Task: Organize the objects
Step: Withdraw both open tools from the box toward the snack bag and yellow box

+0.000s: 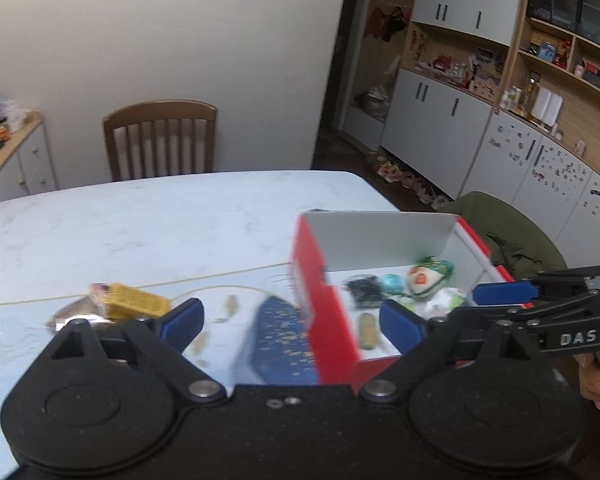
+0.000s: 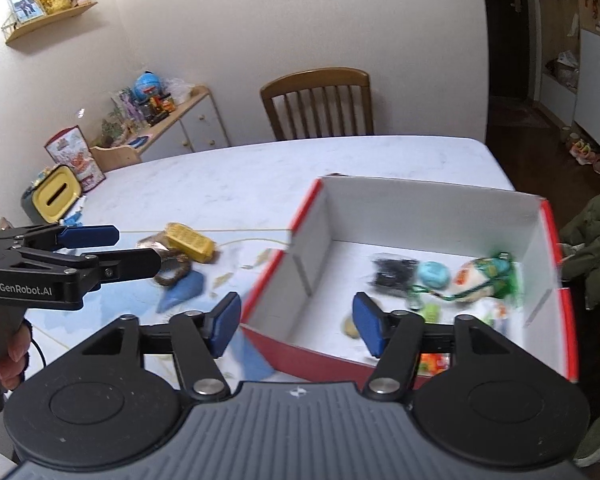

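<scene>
Blurrily, box (image 2: 432, 220) contents (image 2: 440, 276) indistinct

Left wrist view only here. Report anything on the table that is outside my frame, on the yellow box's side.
Observer: A grey container with a yellow slotted lid stands at the table's left edge, beyond the yellow box.
Operator: Now tell me what my own tool hides in the red box's near corner.
Observer: An orange packet lies inside the red box at that corner. It is too blurred to identify further.
</scene>
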The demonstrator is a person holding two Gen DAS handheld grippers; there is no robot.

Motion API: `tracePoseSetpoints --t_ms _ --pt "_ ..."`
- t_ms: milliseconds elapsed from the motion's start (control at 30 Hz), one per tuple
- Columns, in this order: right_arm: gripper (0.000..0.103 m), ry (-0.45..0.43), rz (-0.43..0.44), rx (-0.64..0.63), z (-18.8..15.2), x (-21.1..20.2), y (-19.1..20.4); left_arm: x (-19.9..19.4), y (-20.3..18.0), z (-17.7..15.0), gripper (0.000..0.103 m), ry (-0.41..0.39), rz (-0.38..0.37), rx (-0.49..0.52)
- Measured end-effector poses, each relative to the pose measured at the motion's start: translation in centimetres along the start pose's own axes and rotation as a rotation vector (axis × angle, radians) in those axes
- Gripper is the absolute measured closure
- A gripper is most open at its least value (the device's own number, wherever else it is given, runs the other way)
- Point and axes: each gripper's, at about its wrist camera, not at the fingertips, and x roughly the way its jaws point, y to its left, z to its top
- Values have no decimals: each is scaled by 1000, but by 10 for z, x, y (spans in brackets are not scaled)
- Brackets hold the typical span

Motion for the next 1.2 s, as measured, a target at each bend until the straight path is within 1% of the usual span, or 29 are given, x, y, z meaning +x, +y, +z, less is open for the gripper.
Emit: tracePoseSetpoints --t_ms 67,133,167,367,500,567,667,767,1000,1200 --pt "33 -7 11 -4 1 4 14 -6 14 -3 3 -7 15 0" --pt "31 -13 22 -4 2 8 27 -11 28 -5 1 -12 32 1" --pt "28 -15 27 -4 2 11 33 -12 35 -6 1 -13 38 0" --pt "18 -30 47 -11 4 26 73 -19 76 -9 1 -17 71 -14" --pt "17 -31 43 -10 6 42 94 -18 105 -11 0 -15 103 -23" --pt "15 -27 40 -10 7 51 104 -14 121 -12 0 -11 121 -43" --pt "14 -14 28 -20 7 65 118 -6 144 -12 0 -4 150 -84" --pt "14 6 18 -27 7 81 130 -1 162 -11 0 -28 195 -105" --pt "14 56 25 -59 8 115 154 36 191 -10 0 55 214 -119" --pt "14 73 -10 -131 22 145 160 69 216 -12 0 141 200 -173"
